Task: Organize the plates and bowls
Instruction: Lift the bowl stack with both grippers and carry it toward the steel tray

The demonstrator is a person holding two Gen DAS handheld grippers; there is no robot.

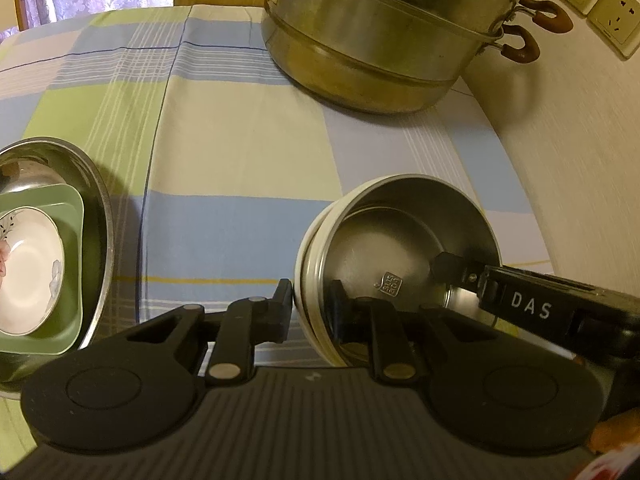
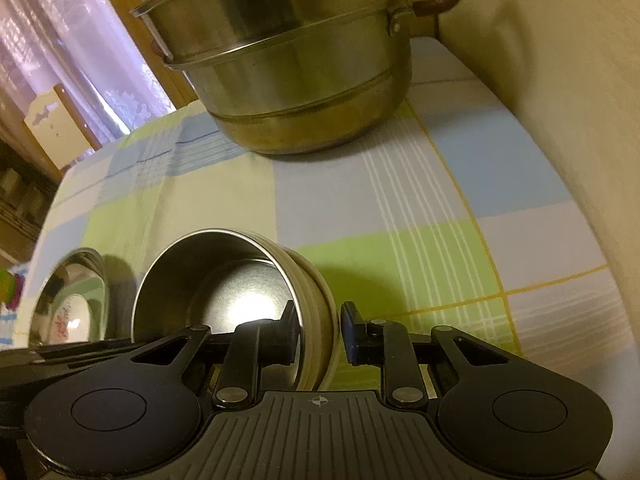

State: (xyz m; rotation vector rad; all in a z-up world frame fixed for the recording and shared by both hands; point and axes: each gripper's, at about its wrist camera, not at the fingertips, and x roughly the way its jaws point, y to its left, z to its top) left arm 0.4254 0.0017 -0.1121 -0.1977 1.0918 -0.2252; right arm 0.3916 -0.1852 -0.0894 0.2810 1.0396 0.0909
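A steel bowl with a cream outer shell (image 1: 400, 240) (image 2: 224, 292) is tipped up on its side on the checked tablecloth. My left gripper (image 1: 310, 302) is shut on its near-left wall, one finger inside and one outside. My right gripper (image 2: 320, 326) is shut on the opposite wall in the same way. In the left wrist view one of the right gripper's fingers (image 1: 444, 266) reaches into the bowl from the right. A wide steel basin (image 1: 98, 208) (image 2: 68, 276) to the left holds a green square plate (image 1: 70, 216) with a white floral dish (image 1: 28, 276) on it.
A tall stacked metal steamer pot (image 1: 380, 40) (image 2: 288, 60) with brown handles stands at the back of the table. A cream wall (image 2: 560, 80) with two sockets (image 1: 592, 4) borders the right side. A curtain and wooden furniture lie beyond the far left edge.
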